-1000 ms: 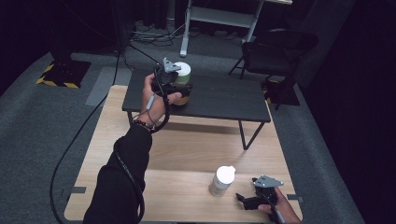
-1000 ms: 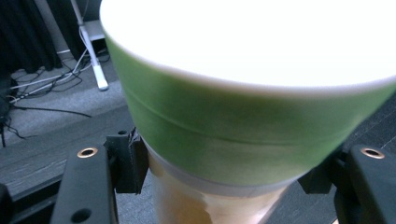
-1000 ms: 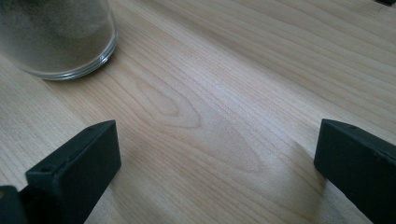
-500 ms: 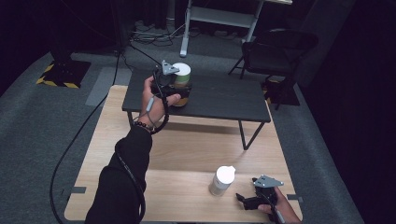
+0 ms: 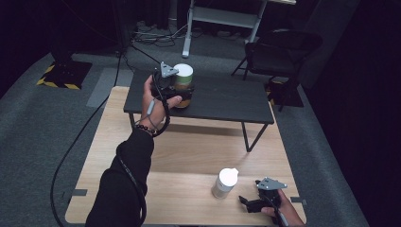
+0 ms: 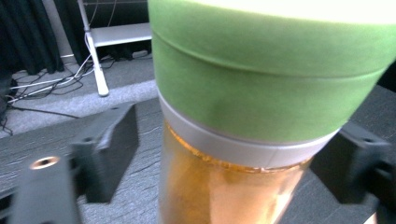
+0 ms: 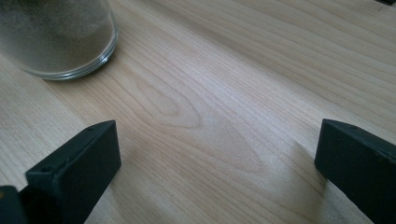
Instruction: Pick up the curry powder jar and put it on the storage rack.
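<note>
The left gripper (image 5: 182, 92) sits on the dark low table (image 5: 222, 97), its jaws standing either side of a jar with a green lid (image 5: 182, 75); they have just been opening, and in the left gripper view a gap shows between the left jaw and the glass, so the jar (image 6: 233, 186) stands between the jaws rather than being squeezed by them, while the right jaw's contact is hard to judge because the lid bulges over it. The jar holds something amber-orange, with a grey band under the green lid (image 6: 266, 70), and no label or writing can be read on it; its base is cut off by the lower edge of that view. The person's left hand (image 5: 153, 99) wraps the gripper body, and a black cable loops down beside the black sleeve. Over to the right, on the light wooden table (image 5: 189, 161), a jar with a white lid (image 5: 225, 182) stands just to the left of the right gripper (image 5: 246, 203), apart from it. In the right gripper view the jaws stand wide apart over bare wood with nothing between them, and the glass jar's base (image 7: 60, 42) shows ahead and left of the left jaw, pale contents blurred, top cut off, no writing legible.
</note>
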A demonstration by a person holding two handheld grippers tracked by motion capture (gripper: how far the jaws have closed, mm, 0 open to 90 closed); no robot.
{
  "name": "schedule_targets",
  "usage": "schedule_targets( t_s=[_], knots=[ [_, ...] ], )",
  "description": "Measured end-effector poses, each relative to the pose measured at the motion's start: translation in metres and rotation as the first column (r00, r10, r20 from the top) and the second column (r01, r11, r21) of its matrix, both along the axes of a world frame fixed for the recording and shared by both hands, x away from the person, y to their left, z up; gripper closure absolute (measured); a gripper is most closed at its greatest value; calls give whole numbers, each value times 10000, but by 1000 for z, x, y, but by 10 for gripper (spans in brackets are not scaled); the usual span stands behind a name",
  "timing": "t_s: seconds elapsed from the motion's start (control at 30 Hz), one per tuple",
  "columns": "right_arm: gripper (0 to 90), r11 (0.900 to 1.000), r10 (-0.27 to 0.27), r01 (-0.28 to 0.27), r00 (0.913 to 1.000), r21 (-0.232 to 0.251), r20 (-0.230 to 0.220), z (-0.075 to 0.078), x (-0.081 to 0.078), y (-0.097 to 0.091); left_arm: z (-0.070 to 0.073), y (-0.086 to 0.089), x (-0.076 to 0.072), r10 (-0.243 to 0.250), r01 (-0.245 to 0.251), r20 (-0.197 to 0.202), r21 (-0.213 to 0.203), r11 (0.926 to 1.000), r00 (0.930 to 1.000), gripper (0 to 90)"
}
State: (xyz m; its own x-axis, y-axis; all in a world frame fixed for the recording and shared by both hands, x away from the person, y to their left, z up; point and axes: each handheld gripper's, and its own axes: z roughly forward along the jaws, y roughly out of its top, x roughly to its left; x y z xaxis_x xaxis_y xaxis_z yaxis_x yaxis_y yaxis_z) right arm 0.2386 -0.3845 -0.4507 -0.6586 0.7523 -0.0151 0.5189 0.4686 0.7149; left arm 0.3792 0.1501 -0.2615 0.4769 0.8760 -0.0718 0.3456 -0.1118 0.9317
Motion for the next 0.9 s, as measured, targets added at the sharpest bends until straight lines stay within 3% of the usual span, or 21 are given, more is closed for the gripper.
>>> schedule_targets(
  t_s=[0.17, 0.23, 0.47, 0.73, 0.9],
  knots=[
    [1, 10000, 0, 0, 10000, 0, -2, 0, 0, 0, 1, -1, -4, 244, -244, 128, 3, 9997, 9996, 49],
    [1, 10000, 0, 0, 10000, 1, -2, 0, 0, 0, 2, -2, -7, 293, -300, 265, 263, 9992, 9992, 42],
    [1, 10000, -4, 4, 10000, -2, -2, 0, 0, 0, 3, 1, -18, -33, -20, 617, 861, 9963, 9981, 28],
    [1, 10000, -3, 3, 10000, -5, 1, 0, 0, 0, -2, 6, -31, -353, 243, 963, 1132, 9933, 9947, 28],
    [1, 10000, -2, 2, 10000, -3, 1, 0, 0, 0, -6, 8, -38, -460, 343, 955, 1206, 9921, 9944, 28]
  ],
)
